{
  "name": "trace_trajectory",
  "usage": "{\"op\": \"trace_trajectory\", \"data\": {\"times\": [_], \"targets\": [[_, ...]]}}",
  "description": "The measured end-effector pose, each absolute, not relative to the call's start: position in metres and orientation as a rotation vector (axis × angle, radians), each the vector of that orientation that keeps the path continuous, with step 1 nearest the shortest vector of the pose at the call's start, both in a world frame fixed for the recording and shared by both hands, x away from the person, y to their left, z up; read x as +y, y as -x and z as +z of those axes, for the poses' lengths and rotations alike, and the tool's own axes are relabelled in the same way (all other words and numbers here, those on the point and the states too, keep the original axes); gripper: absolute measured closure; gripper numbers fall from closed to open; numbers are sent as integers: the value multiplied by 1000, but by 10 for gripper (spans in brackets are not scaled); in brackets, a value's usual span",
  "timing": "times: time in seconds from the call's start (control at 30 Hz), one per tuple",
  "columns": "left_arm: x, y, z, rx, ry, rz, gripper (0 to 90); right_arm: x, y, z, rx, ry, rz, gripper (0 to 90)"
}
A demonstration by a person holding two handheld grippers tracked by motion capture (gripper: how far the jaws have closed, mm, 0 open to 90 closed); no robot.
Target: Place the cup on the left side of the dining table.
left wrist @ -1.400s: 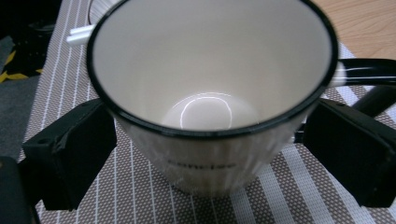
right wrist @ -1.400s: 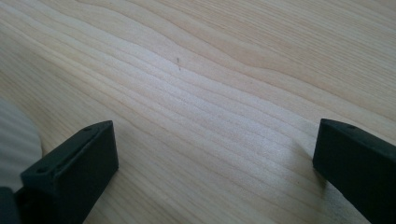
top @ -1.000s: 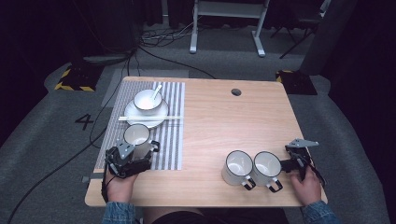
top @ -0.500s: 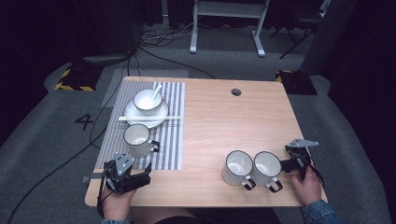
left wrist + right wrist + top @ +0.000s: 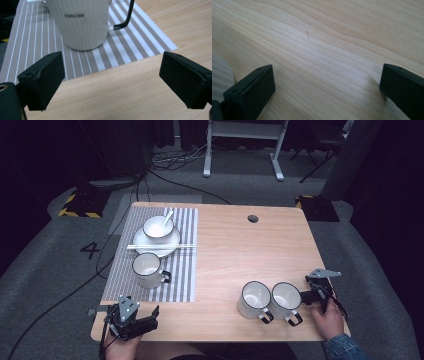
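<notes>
Both claws, left claw [image 5: 150,316] and right claw [image 5: 306,296], gape wide and empty; approach the mat's mug [image 5: 82,22] squarely, jaws straddling its body.

One word is legible on the white ribbed mug [image 5: 83,22] in the left gripper view: "concise", in small dark lower-case letters on the side wall, toward 9 o'clock from the black handle. This mug stands on the striped placemat [image 5: 32,47].

One numeral is legible in the high view: "4", painted in dark strokes on the grey floor [image 5: 90,251], at 9 o'clock from the counter [image 5: 250,260]. At 10 o'clock from the counter lies a floor plate edged with yellow-and-black hazard stripes [image 5: 80,212]; it bears no characters.
</notes>
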State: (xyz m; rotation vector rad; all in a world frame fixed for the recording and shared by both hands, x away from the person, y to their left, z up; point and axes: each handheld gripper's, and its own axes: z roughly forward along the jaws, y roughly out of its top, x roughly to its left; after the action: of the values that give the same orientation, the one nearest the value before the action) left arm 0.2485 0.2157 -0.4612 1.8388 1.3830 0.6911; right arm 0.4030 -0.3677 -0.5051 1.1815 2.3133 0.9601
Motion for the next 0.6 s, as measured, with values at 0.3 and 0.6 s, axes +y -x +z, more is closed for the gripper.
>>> {"op": "trace_trajectory", "data": {"times": [0.3, 0.6], "targets": [[227, -244, -481, 1407, -1889, 678, 71, -368, -403, -505, 2313, -1181, 960, 1], [233, -249, -501, 1456, -1965, 605, 93, -368, -403, -505, 2313, -1181, 960, 1]]}}
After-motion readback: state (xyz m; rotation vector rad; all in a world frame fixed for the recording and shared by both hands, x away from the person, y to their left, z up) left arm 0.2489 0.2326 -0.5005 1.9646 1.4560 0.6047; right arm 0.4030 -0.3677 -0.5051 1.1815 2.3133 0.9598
